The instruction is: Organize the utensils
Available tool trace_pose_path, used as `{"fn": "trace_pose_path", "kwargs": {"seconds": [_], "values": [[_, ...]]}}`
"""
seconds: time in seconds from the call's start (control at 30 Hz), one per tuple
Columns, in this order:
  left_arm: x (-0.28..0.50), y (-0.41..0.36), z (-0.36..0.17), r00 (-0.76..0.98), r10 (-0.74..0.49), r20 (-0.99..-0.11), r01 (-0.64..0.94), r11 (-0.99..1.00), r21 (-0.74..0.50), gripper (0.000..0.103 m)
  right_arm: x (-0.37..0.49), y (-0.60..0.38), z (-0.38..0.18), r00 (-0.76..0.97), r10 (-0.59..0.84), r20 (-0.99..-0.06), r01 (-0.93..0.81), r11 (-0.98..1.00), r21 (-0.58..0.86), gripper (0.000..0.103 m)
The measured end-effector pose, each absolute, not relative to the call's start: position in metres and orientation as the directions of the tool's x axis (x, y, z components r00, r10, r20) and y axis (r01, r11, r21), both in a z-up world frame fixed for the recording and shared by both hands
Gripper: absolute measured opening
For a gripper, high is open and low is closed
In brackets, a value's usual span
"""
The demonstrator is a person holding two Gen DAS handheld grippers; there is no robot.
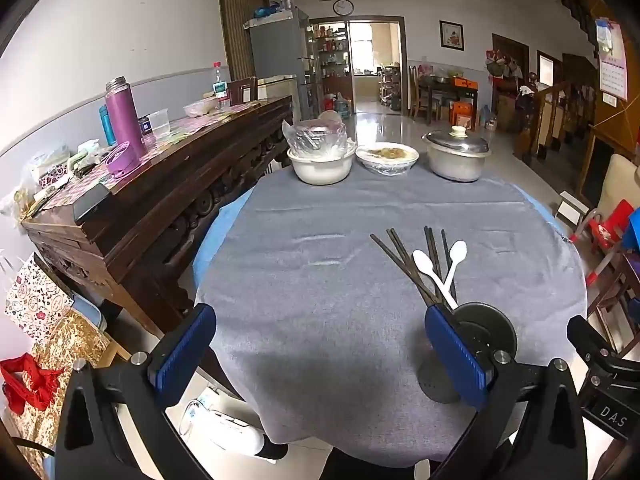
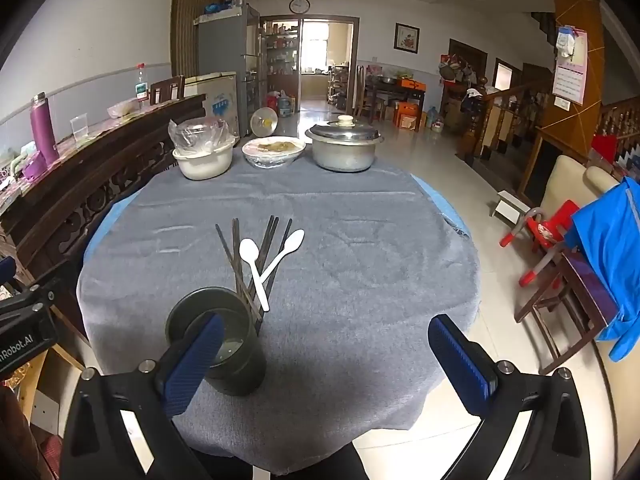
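Note:
Several dark chopsticks and two white plastic spoons lie in a loose pile on the grey tablecloth. A dark cylindrical holder stands upright just in front of the pile, empty. My left gripper is open and empty, its right finger beside the holder. My right gripper is open and empty, its left finger in front of the holder. Both hover above the table's near edge.
At the table's far side stand a white basin with a plastic bag, a wrapped dish of food and a lidded metal pot. A dark wooden sideboard runs along the left.

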State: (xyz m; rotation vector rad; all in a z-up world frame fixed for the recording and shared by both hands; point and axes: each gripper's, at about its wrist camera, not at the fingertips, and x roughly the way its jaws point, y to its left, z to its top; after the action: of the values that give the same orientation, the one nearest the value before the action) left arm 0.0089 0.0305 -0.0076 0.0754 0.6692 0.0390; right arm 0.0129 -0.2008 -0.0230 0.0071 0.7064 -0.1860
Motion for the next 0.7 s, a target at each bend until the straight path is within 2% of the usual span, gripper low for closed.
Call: {"fn": "trace_pose_path", "kwargs": {"seconds": [0.7], "values": [[0.0088, 0.0279, -0.0101, 0.779, 0.079, -0.622, -0.018, 0.994, 0.104, 0.103, 0.0131, -0.2051, -0.0176, 0.758, -0.153, -0.634, 0.174, 0.984, -0.029, 0.103]]}}
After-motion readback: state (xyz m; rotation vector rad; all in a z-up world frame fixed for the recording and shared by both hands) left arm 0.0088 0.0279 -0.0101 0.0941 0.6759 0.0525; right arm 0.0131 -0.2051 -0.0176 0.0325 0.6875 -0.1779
